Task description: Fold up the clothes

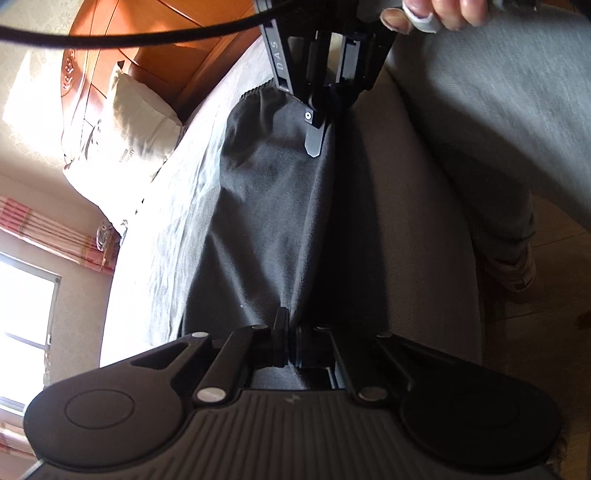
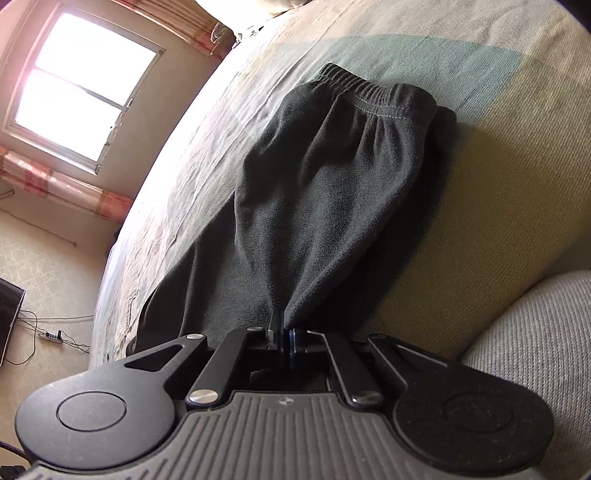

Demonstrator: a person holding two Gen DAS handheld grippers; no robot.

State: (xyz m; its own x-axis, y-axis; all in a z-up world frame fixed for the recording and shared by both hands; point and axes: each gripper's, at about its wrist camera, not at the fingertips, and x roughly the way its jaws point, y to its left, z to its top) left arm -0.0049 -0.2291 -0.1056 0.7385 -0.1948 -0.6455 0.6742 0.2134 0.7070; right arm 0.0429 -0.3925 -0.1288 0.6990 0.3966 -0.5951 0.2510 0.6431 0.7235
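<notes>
Dark grey fleece trousers (image 1: 266, 221) lie lengthwise on a bed, partly lifted between both grippers. My left gripper (image 1: 287, 332) is shut on a pinch of the fabric at the near end. At the far end a hand (image 1: 443, 14) holds my right gripper (image 1: 317, 125), which is shut on the cloth beside a gathered elastic edge (image 1: 255, 90). In the right wrist view the right gripper (image 2: 282, 326) pinches the trousers (image 2: 314, 192), and the elastic waistband (image 2: 373, 92) lies flat farther off. The left gripper is not in that view.
A beige sheet (image 2: 498, 206) covers the bed. A pillow (image 1: 122, 140) leans on the wooden headboard (image 1: 155, 51). The person's grey-clad leg (image 1: 498, 122) stands at the bed's right side. A black cable (image 1: 147, 37) crosses overhead. A window (image 2: 85, 81) and a power strip on the floor (image 2: 51, 336) are at left.
</notes>
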